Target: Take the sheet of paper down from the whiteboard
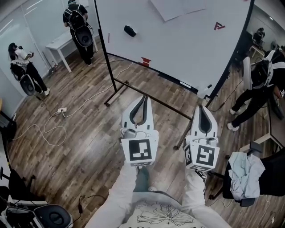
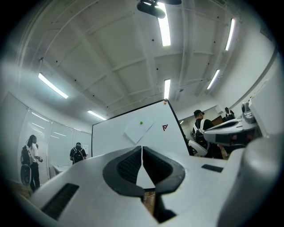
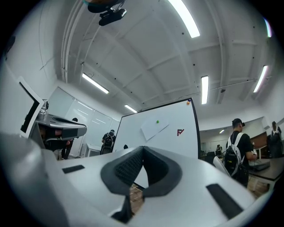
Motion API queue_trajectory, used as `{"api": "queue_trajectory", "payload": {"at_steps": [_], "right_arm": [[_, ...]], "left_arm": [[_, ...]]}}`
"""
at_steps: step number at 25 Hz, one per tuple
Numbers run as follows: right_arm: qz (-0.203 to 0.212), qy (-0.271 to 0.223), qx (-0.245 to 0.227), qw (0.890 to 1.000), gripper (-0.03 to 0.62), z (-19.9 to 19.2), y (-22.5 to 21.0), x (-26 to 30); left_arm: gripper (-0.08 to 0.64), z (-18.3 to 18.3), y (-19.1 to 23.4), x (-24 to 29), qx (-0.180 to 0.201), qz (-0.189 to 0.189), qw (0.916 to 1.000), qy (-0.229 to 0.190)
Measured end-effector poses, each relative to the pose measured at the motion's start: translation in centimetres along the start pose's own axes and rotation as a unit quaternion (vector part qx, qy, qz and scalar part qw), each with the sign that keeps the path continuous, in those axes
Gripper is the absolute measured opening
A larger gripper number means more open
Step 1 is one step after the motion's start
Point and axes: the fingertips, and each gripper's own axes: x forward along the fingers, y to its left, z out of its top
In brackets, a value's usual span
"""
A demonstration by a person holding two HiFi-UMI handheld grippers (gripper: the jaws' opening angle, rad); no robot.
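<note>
The whiteboard [image 1: 178, 40] stands on a black wheeled frame ahead of me. A white sheet of paper [image 1: 176, 8] hangs tilted near its top, held by a small green magnet [image 2: 141, 123]. The same sheet of paper [image 3: 154, 127] shows high on the board in the right gripper view. My left gripper [image 1: 143, 100] and right gripper [image 1: 201, 109] are side by side, short of the board and pointing at it. Both are shut with nothing between the jaws. A red logo [image 1: 218, 26] and a black eraser [image 1: 129, 30] sit on the board.
Cables [image 1: 58, 120] and a power strip lie on the wood floor at left. Two people [image 1: 80, 24] stand by a white table [image 1: 60, 44] at far left, another person [image 1: 260, 84] at right. A chair with cloth [image 1: 245, 176] stands at right. The board's frame bar [image 1: 151, 95] runs low in front.
</note>
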Motion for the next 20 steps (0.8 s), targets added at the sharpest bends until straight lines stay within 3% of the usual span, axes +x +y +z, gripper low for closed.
{"api": "queue_trajectory", "payload": {"at_steps": [12,20], "right_arm": [[-0.021,0.005,-0.020,1.000,0.000,-2.1,1.6,15.6],[-0.059,-0.001,-0.039,0.997,0.000,-1.9,1.1,25.9]], "left_arm": [[0.009,-4.6,6.6,14.3,-0.033,-0.024,0.9992,-0.002],[0.009,-5.4,10.7,25.2,-0.043,-0.061,0.9969,-0.025]]}}
